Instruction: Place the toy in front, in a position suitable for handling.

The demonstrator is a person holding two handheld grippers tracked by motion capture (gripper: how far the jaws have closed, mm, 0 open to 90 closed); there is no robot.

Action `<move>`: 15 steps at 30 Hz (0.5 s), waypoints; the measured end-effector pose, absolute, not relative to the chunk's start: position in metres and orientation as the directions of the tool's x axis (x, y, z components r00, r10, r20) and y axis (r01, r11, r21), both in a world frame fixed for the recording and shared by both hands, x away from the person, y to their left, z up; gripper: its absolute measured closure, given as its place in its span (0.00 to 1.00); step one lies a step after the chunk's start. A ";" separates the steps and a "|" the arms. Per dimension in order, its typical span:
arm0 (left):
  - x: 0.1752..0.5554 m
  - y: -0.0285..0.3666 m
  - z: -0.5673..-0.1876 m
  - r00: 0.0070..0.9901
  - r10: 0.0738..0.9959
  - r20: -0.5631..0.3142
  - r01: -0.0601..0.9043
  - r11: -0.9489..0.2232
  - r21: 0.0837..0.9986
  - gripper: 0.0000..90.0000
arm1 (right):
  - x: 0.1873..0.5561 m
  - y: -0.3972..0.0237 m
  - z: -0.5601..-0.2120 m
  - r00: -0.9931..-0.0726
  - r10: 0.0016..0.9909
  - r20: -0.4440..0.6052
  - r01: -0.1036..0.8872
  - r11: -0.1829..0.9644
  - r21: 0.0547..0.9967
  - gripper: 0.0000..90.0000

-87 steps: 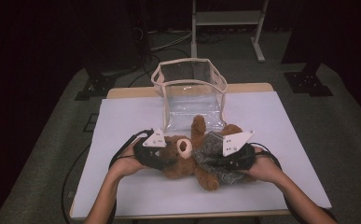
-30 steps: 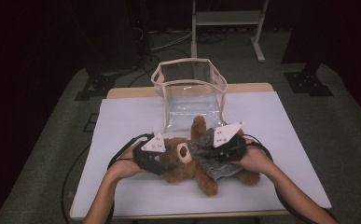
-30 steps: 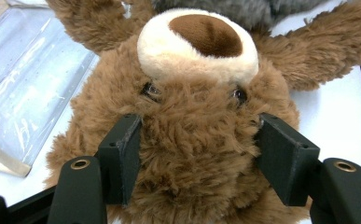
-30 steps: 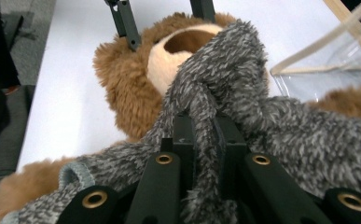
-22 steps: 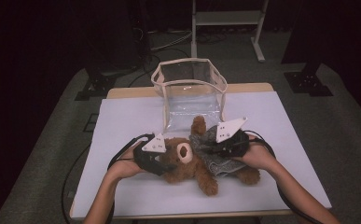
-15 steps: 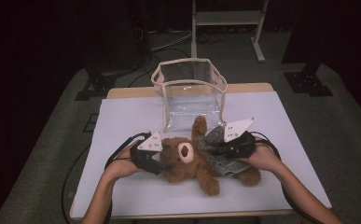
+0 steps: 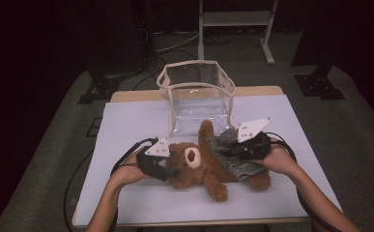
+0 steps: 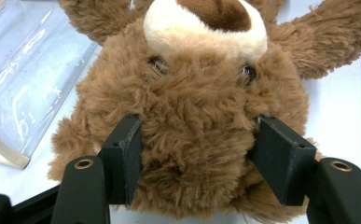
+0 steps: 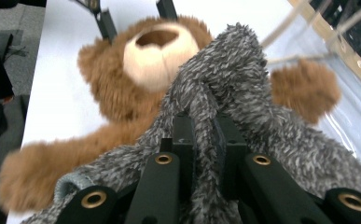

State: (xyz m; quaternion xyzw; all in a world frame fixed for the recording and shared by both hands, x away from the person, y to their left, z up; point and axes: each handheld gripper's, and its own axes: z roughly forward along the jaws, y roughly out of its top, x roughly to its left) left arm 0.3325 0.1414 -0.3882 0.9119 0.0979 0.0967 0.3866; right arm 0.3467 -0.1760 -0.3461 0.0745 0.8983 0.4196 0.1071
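A white sheet covers the tabletop (image 7: 126, 125), leaving a bare wooden strip (image 7: 136, 95) along its far edge. Grey carpeted floor (image 7: 49, 150) lies all around. Beyond the far edge stand a white metal frame (image 7: 235, 19) and loose cables (image 7: 172, 41). Black stand bases sit far left (image 7: 97, 89) and far right (image 7: 320, 87).

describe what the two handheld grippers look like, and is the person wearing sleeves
Both the left gripper and the right gripper have black bodies, each topped by a pale grey three-cornered plate with small dark marks. A black cable loops back from each. Up close, the jaws are flat black blocks fixed with brass-coloured ringed fasteners. The forearms are bare, with no sleeves in view.
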 end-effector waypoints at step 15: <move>0.331 0.134 -0.391 0.965 0.232 0.124 0.072 -0.685 0.725 0.42 | 0.346 -0.158 -0.354 -0.977 0.181 -0.115 0.036 0.668 0.744 0.89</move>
